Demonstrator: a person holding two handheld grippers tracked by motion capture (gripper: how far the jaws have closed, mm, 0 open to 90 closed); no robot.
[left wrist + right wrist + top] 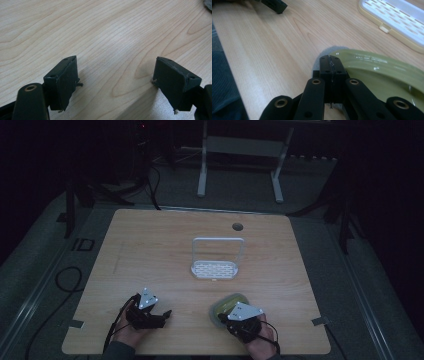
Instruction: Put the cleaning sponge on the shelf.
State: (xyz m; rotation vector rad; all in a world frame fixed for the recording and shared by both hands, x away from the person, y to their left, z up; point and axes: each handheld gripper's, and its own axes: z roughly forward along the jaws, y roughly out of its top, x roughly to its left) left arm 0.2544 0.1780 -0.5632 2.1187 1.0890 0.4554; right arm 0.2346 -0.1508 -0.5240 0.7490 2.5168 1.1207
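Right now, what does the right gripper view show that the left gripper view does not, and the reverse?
Right gripper view: the right tongs shut on the rim of a green plate, with a white slotted rack lying beyond. Left gripper view: the left tongs standing open with nothing between them. Both: the light wooden table.

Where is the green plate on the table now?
In the high view, the green plate lies near the table's front edge, right side, at the right hand-held gripper, in front of the white rack.
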